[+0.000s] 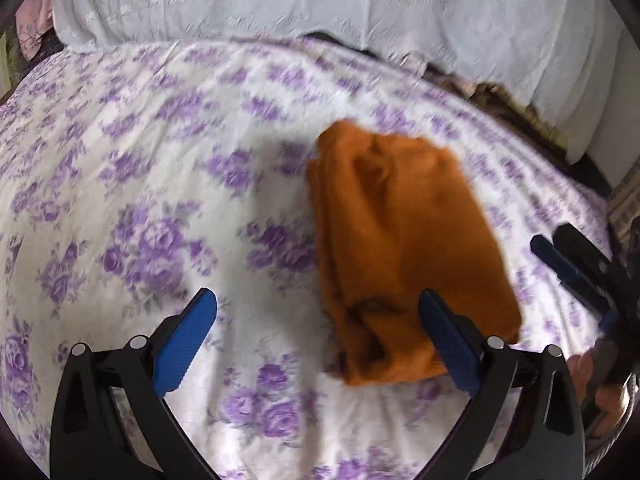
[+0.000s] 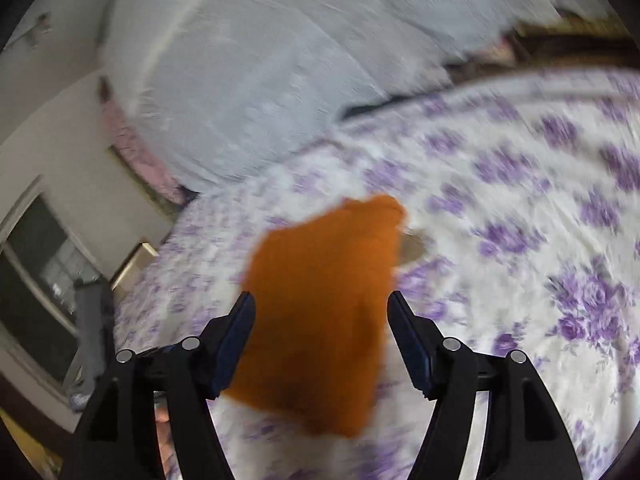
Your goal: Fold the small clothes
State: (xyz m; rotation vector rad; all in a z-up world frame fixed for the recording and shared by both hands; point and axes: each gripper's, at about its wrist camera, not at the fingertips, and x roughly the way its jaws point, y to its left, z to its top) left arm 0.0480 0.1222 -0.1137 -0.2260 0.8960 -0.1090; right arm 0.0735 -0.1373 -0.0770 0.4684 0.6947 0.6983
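An orange garment (image 1: 404,240) lies folded into a rough rectangle on the floral bedsheet (image 1: 160,160). My left gripper (image 1: 316,300) is open and empty, its right finger over the garment's near edge. My right gripper shows in the left wrist view at the far right (image 1: 560,256). In the right wrist view the orange garment (image 2: 320,312) lies between and beyond my right gripper's (image 2: 322,300) open fingers, which hold nothing. Both views are blurred by motion.
A large white pillow or bedding (image 1: 280,0) lies along the far side of the bed. In the right wrist view a wall and a dark window (image 2: 36,272) are at the left, past the bed's edge.
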